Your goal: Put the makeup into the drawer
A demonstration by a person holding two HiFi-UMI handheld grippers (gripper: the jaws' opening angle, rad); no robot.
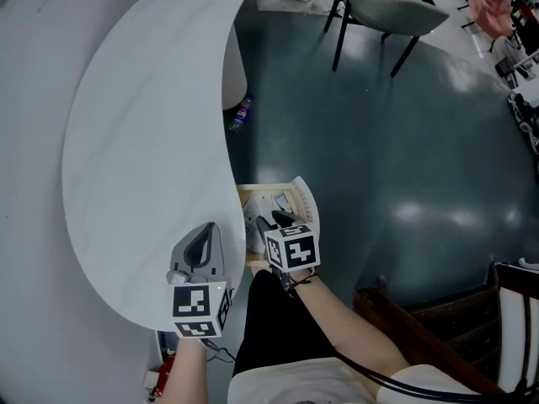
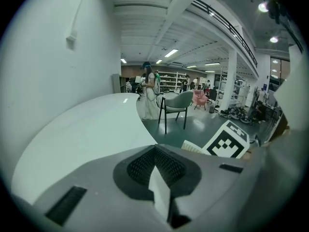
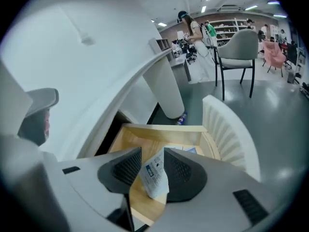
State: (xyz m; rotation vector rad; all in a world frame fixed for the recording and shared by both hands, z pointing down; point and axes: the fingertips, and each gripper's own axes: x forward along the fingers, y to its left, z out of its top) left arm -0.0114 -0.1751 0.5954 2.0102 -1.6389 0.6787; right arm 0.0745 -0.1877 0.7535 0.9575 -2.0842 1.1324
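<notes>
An open wooden drawer point(image 3: 159, 134) with a white ribbed front point(image 3: 227, 129) sticks out from under the white curved table point(image 1: 143, 141). In the head view, flat white items lie in the drawer point(image 1: 271, 209). My right gripper point(image 3: 152, 166) hangs above the drawer, shut on a small white makeup packet point(image 3: 154, 175) with a printed label. In the head view the right gripper point(image 1: 274, 220) is over the drawer's near end. My left gripper point(image 2: 157, 166) is over the table's edge, shut on a thin white piece point(image 2: 159, 192) that stands up between its pads. The left gripper point(image 1: 202, 241) shows left of the drawer.
A white table pedestal point(image 3: 166, 93) stands behind the drawer, with a small bottle point(image 1: 241, 113) on the floor beside it. A grey chair point(image 1: 383, 11) stands further off, and a dark wooden chair point(image 1: 455, 318) is at the lower right. People stand in the far background.
</notes>
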